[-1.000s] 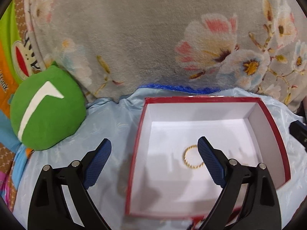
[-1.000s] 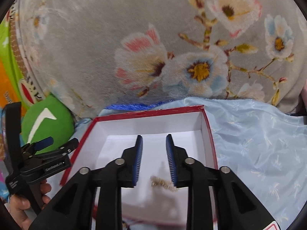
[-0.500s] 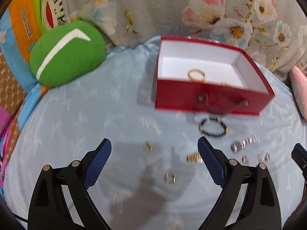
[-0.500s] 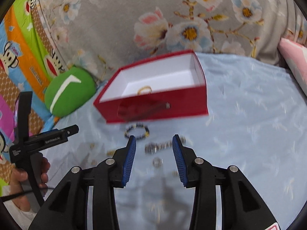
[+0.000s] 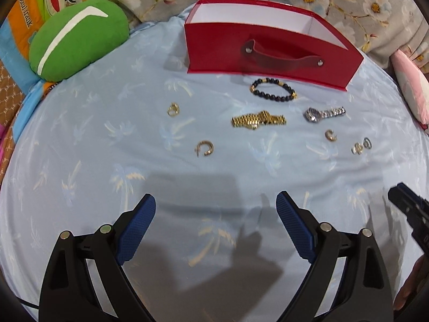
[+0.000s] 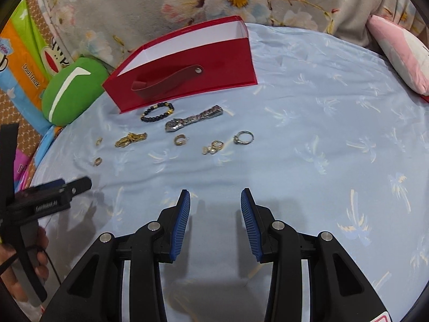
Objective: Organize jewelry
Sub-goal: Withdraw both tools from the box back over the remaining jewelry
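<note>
Both hand-held grippers, left (image 5: 215, 209) and right (image 6: 215, 204), hang apart and empty. The jewelry lies ahead, before the red box (image 6: 187, 75); the ring (image 6: 243, 137) sits nearest my right.

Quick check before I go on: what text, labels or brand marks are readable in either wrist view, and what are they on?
"Paul frank" on the orange cartoon bedding, seen again in the right wrist view.
White lettering on the left gripper body: too blurred to read.
Gold watch and silver watch dials: too small to read.

Left claw (image 5: 215, 218) gapes wide, right claw (image 6: 215, 209) narrower, both empty.
</note>
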{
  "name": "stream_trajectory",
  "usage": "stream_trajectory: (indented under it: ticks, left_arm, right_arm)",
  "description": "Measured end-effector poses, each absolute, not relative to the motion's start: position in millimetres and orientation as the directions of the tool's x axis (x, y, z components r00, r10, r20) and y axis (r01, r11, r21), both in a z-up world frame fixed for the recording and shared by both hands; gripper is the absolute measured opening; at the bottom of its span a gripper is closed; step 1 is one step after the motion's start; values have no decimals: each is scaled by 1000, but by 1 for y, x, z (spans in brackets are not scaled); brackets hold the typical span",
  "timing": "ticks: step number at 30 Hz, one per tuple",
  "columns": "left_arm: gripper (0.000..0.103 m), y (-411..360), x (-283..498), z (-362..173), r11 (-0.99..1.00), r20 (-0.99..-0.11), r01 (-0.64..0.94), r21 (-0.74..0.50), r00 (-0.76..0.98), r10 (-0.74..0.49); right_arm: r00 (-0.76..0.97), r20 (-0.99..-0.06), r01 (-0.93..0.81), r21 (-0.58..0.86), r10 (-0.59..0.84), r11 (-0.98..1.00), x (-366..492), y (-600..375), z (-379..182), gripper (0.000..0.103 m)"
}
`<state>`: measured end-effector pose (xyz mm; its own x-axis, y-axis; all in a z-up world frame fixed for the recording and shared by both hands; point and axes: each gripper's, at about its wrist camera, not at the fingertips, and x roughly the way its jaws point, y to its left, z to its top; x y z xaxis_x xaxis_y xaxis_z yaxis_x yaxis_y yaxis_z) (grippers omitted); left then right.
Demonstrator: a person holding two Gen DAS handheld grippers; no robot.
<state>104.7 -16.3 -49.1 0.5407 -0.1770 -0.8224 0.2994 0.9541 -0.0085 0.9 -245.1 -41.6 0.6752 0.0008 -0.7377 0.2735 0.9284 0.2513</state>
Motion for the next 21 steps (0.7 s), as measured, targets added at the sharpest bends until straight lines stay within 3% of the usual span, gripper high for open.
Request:
stream_trajectory:
  ticks: [10,16,21]
  left_arm:
    - [89,-6,127,-44,968,-818,251,-27,551,-166]
    - [89,-30,155,-41,957,-805,291,-2,567,-174]
    - [89,-56,177,-49,938,-825,342,-53,515,-234]
  right_arm:
    - [708,-706,260,241,-15,935,31,-245,-28,39]
    - [701,-713,247,234,-7,940,35,-238,-31,39]
    - [701,-713,257,237,-12,937,35,-242,-30,39]
